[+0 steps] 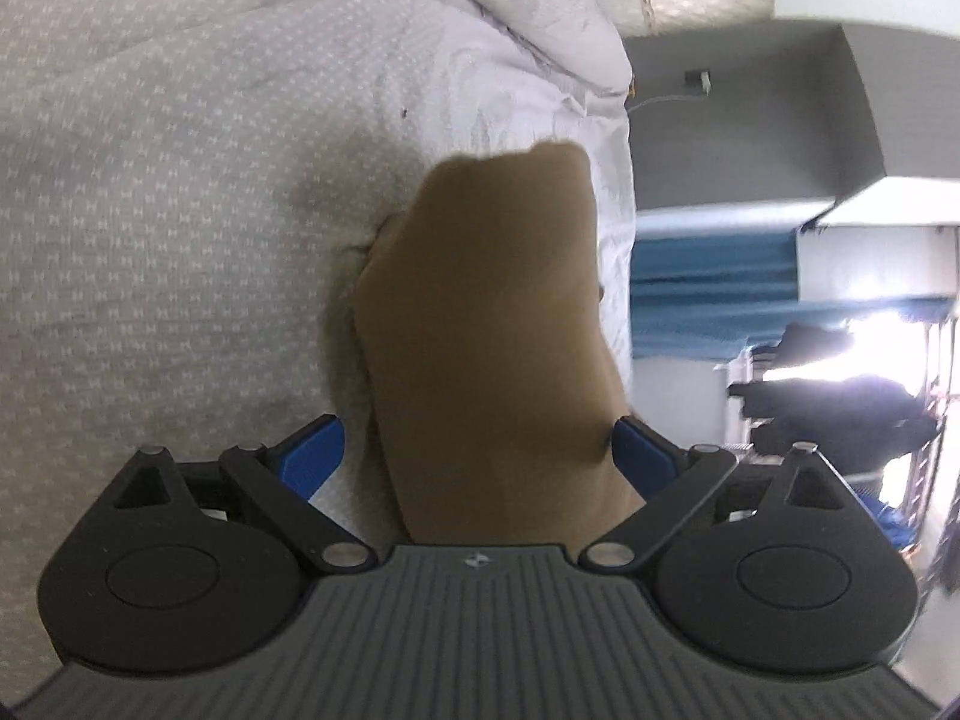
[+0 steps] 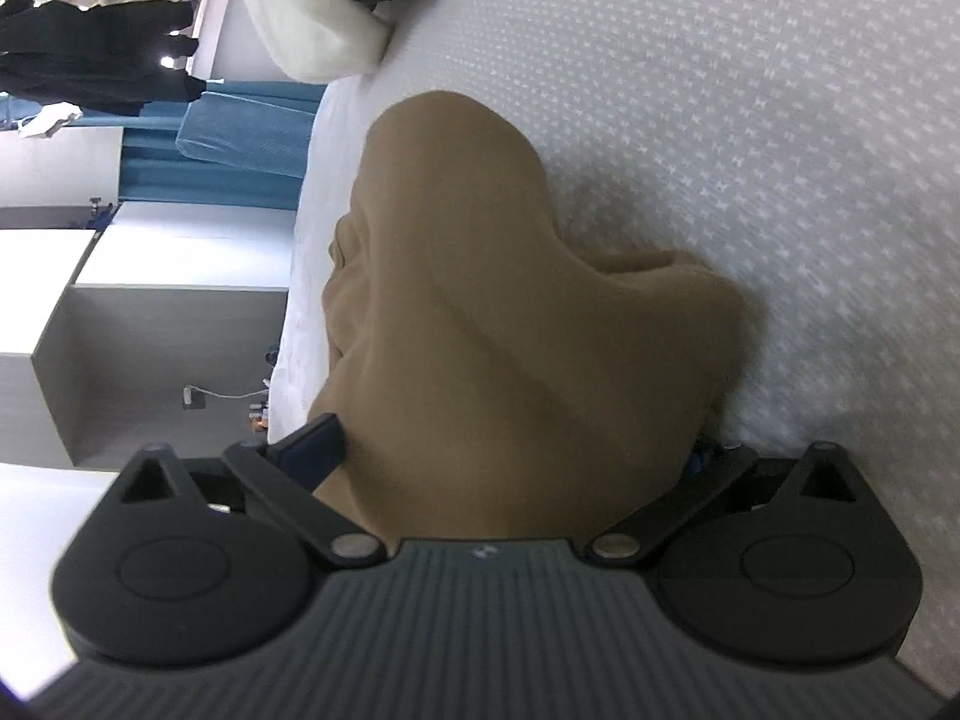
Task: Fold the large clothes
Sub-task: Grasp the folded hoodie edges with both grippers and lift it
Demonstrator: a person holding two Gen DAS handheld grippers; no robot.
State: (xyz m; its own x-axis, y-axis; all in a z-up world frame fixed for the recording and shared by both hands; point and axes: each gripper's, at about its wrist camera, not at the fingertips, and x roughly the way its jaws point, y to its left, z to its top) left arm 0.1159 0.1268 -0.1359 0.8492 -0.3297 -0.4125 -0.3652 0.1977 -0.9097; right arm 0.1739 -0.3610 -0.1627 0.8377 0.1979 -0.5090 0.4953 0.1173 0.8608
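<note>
A tan garment [image 1: 480, 312] lies bunched on the white patterned bed cover [image 1: 150, 180], close to the bed's edge. My left gripper [image 1: 477, 450] is open wide, rolled on its side, with the cloth lying between its blue fingers [image 1: 312, 450]; one finger stands clear of the cloth, the other touches it. In the right wrist view the same tan garment [image 2: 510, 300] is heaped in folds on the bed cover [image 2: 780, 120]. My right gripper [image 2: 507, 456] is open at full width around it. One blue finger [image 2: 312, 450] shows; the cloth mostly hides the other.
A crumpled duvet [image 1: 540, 18] lies farther along the bed, and a white pillow [image 2: 300, 18] beside a dark item. Past the bed's edge are a grey wall [image 1: 750, 120], blue curtains [image 1: 708, 300], a grey cabinet [image 2: 150, 360] and dark clothes on a rack [image 1: 840, 408].
</note>
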